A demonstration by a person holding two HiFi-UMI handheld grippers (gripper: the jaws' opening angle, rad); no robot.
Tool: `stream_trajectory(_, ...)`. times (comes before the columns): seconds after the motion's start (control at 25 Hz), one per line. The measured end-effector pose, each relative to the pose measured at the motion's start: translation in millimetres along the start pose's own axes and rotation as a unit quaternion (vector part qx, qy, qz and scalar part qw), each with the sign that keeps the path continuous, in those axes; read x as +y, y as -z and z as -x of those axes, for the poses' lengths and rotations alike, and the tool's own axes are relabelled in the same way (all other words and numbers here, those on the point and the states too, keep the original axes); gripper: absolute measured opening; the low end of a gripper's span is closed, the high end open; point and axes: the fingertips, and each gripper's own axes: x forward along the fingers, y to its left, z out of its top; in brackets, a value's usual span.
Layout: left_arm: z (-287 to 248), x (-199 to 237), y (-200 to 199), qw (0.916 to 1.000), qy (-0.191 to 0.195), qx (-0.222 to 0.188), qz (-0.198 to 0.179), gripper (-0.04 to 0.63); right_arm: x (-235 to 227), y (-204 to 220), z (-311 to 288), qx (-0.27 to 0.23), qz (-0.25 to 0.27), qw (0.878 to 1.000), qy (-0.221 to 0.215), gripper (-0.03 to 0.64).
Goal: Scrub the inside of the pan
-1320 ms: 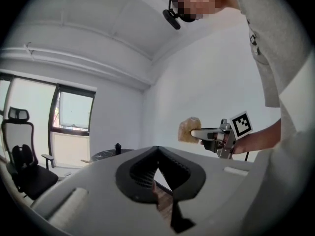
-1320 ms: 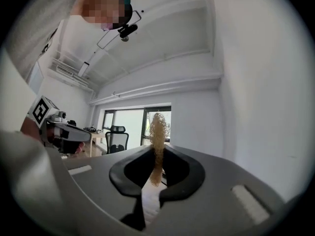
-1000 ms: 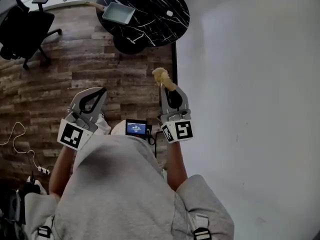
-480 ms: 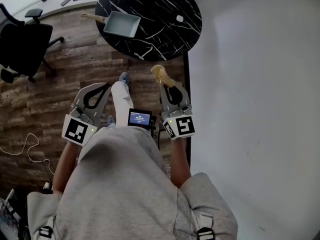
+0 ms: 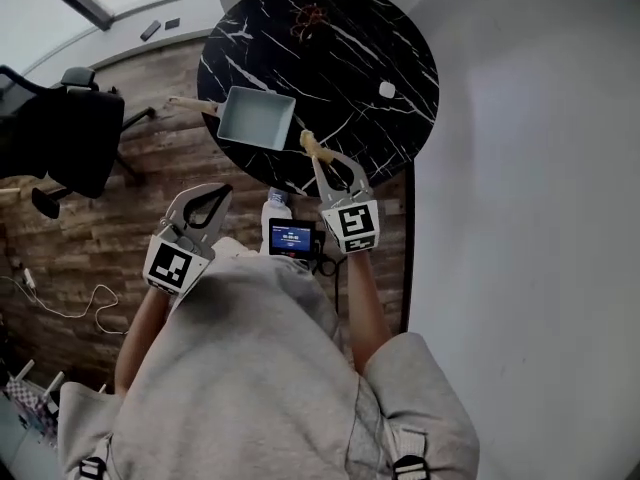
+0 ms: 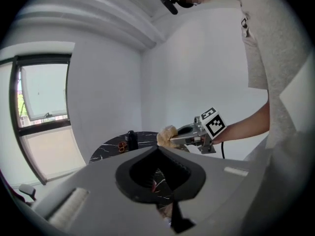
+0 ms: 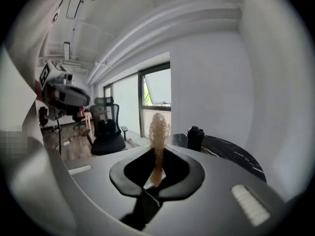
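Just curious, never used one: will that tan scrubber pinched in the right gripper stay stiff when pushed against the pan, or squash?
Probably squashes: the scrubber looks like open, fuzzy mesh, and the right gripper pinches it thin. Likely light, since it stands upright above the shut jaws unsupported.

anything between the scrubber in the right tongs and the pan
Nothing visible: the scrubber in the right tongs hangs by the near corner of the pan, only bare table between; the pan looks empty.
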Motion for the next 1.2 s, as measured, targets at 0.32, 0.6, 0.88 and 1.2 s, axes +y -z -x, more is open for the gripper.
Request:
stream_trajectory(0.32, -59, 105, 46, 0.9938, -0.043, 0.098, -0.031, -0.003, -34, 106, -163, 0.198, -0.11, 0.972, -0.054, 0.054)
stream_trajectory(0.6, -91, 179, 81, 0.9903, 0.021, 0.132, -0.04, -0.003, -25, 148, -212, 0.297, -0.089, 0.95, -0.045, 0.089)
stream_trajectory(0.88, -120, 231, 140, 0.9566, 0.207, 0.176, -0.105, 0.0, -37, 135, -209, 0.327, -0.06, 0.938, 0.094, 0.182)
stream_trajectory(1.2, -147, 251, 223, 0.8668, 0.344, 0.241, -0.268, 0.162, 14, 166, -253, 0.408, -0.07, 0.903, 0.11, 0.161)
